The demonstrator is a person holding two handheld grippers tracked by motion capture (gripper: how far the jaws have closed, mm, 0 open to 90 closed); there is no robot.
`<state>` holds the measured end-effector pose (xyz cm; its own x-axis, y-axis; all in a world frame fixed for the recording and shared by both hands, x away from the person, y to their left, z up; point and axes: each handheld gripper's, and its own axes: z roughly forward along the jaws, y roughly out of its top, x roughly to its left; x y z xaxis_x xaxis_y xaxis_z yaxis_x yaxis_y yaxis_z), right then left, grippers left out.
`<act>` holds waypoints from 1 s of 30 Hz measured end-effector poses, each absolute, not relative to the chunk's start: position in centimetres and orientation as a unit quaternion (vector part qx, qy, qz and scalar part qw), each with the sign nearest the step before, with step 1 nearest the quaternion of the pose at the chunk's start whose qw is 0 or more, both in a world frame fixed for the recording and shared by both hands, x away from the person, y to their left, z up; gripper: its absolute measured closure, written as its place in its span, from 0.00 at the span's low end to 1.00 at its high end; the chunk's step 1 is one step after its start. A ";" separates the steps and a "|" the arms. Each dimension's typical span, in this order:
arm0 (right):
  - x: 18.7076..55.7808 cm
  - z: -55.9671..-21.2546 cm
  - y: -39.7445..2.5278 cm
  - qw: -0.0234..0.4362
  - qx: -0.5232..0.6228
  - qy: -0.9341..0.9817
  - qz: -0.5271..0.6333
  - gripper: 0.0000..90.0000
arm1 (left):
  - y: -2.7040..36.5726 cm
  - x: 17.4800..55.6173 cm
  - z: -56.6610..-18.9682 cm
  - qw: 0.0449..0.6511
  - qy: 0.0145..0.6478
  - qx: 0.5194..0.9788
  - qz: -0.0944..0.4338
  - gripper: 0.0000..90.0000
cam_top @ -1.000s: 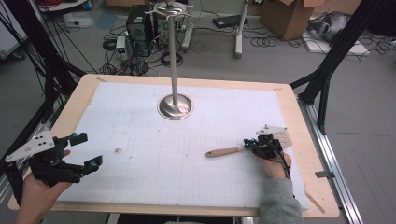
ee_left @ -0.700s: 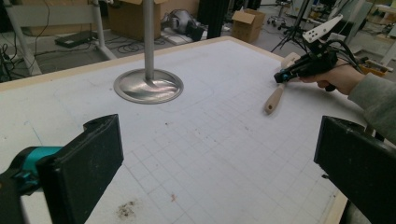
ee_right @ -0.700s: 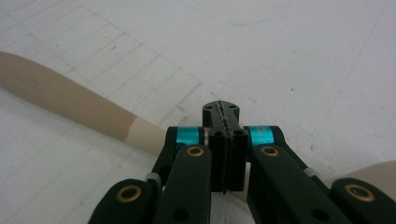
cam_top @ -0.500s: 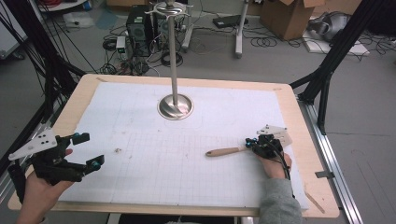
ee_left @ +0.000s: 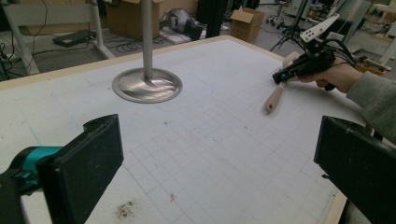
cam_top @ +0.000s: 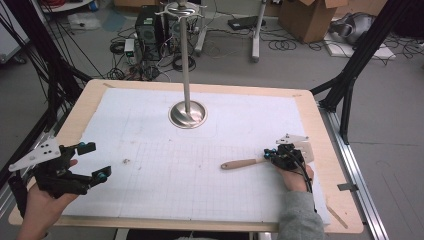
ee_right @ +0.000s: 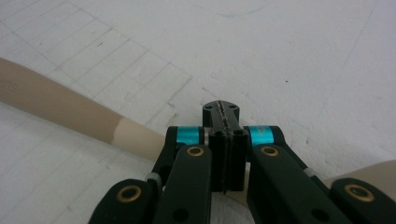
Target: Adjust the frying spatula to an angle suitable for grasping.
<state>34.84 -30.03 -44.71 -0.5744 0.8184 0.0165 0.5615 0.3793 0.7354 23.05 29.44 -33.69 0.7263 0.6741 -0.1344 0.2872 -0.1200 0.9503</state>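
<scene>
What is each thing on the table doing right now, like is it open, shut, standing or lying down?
left gripper: open, jaws wide apart, holding nothing.
right gripper: shut on the wooden-handled tool.
wooden-handled tool: lying flat on the white mat, handle pointing toward the left gripper.
metal stand: upright on its round base, untouched.

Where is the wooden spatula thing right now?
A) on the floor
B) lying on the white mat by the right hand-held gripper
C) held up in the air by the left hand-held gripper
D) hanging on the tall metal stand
B: the wooden spatula lies flat on the white mat, its end at the right hand-held gripper, whose jaws are shut.
</scene>
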 end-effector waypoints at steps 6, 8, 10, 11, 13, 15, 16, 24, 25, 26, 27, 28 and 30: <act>34.4 -44.7 -30.4 0.175 0.434 0.806 0.362 1.00 | 29.3 23.1 -33.6 0.579 0.326 0.728 0.166 0.02; 34.2 -44.7 -30.6 0.174 0.435 0.806 0.363 1.00 | 29.2 23.2 -33.5 0.579 0.324 0.730 0.165 0.02; 34.1 -44.8 -30.8 0.172 0.435 0.805 0.365 1.00 | 29.0 23.4 -33.6 0.579 0.322 0.731 0.163 0.02; 33.9 -44.8 -30.9 0.171 0.436 0.805 0.365 1.00 | 28.9 23.5 -33.6 0.579 0.322 0.732 0.162 0.02; 33.7 -44.8 -31.2 0.169 0.438 0.802 0.368 1.00 | 28.6 23.7 -33.6 0.579 0.321 0.733 0.159 0.02; 33.5 -44.8 -31.4 0.168 0.440 0.801 0.369 1.00 | 28.4 23.9 -33.7 0.579 0.317 0.735 0.156 0.02; 33.4 -44.8 -31.6 0.169 0.442 0.800 0.369 1.00 | 28.2 24.0 -33.7 0.578 0.316 0.736 0.155 0.02; 32.4 -44.8 -32.3 0.168 0.450 0.795 0.370 1.00 | 27.5 24.8 -33.6 0.583 0.306 0.738 0.146 0.02; 32.3 -44.9 -32.4 0.168 0.450 0.794 0.372 1.00 | 27.4 24.9 -33.6 0.585 0.306 0.737 0.146 0.02; 32.1 -44.9 -32.6 0.166 0.451 0.793 0.374 1.00 | 27.4 25.0 -33.6 0.584 0.304 0.739 0.145 0.02; 32.0 -44.9 -32.7 0.165 0.453 0.793 0.373 1.00 | 27.3 25.1 -33.6 0.586 0.304 0.738 0.143 0.02; 31.9 -44.9 -32.8 0.166 0.452 0.793 0.372 1.00 | 27.2 25.2 -33.6 0.586 0.302 0.738 0.143 0.02; 31.6 -44.9 -33.0 0.166 0.455 0.791 0.374 1.00 | 27.1 25.3 -33.5 0.587 0.301 0.738 0.141 0.02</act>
